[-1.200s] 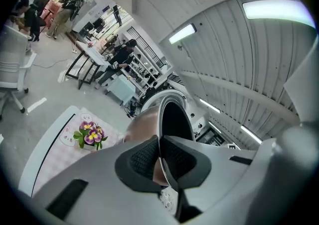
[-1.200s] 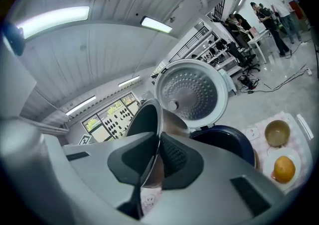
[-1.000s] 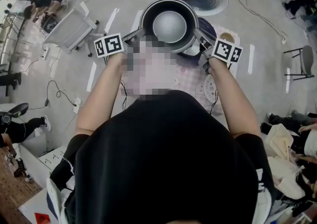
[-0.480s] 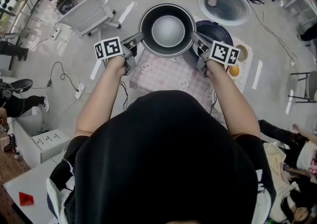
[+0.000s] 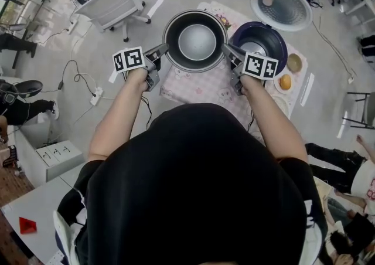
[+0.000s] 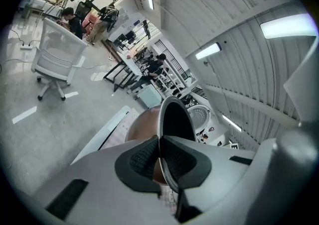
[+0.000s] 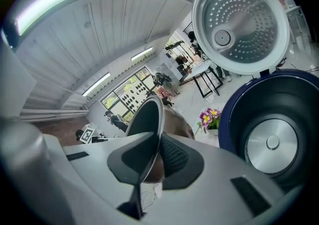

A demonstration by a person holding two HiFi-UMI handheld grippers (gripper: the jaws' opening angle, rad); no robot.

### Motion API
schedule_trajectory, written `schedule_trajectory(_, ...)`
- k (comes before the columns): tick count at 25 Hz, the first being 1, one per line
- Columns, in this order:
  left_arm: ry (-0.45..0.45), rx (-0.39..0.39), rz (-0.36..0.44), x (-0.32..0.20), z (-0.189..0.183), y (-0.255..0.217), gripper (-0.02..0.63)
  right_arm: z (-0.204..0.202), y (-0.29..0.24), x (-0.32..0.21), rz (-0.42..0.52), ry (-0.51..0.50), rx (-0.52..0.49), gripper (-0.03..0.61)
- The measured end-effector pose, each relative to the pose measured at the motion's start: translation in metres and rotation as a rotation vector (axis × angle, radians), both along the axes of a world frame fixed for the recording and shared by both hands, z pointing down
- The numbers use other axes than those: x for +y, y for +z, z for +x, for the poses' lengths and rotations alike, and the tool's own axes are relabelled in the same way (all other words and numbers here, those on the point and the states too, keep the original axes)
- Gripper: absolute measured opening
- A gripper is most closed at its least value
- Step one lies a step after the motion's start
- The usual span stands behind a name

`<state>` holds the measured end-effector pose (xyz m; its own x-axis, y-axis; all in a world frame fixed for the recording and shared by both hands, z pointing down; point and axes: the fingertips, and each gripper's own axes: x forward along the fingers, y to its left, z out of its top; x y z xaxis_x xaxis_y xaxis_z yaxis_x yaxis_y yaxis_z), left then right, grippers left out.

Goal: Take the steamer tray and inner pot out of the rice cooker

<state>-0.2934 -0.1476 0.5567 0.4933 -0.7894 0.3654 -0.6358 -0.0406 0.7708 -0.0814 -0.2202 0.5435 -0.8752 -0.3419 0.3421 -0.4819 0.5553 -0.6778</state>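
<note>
- Black top (image 5: 199, 187) with short sleeves (image 5: 102, 177) that end above the elbows; forearms bare.
- White and navy fabric (image 5: 65, 228) shows at the top's 8 o'clock edge and again at its 4 o'clock edge.
- Left claw (image 5: 164, 50): smooth pale grey shell, with a white marker cube (image 5: 129, 59) in black square patterns at its 8 o'clock.
- Right claw (image 5: 225, 50): same grey shell, with its own marker cube (image 5: 260, 65) at 4 o'clock.
- Pads (image 6: 142, 159): black, finely knobbed, set in curved black surrounds.
- A dark rectangular slot (image 6: 67, 199) in each shell.
- A thin dark cable (image 5: 145, 118) beside each forearm.
</note>
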Motion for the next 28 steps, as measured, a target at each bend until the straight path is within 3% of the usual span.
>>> schedule_trajectory(17,0.057,0.014,-0.210,0.033,-0.008,0.092,0.048,-0.004,0.101,0.048,-0.179,0.029,0.110,0.055)
schedule_trajectory(28,0.101,0.013,-0.302,0.035,0.001,0.135,0.048,0.009,0.150,0.063,-0.274,0.079,0.153,0.058)
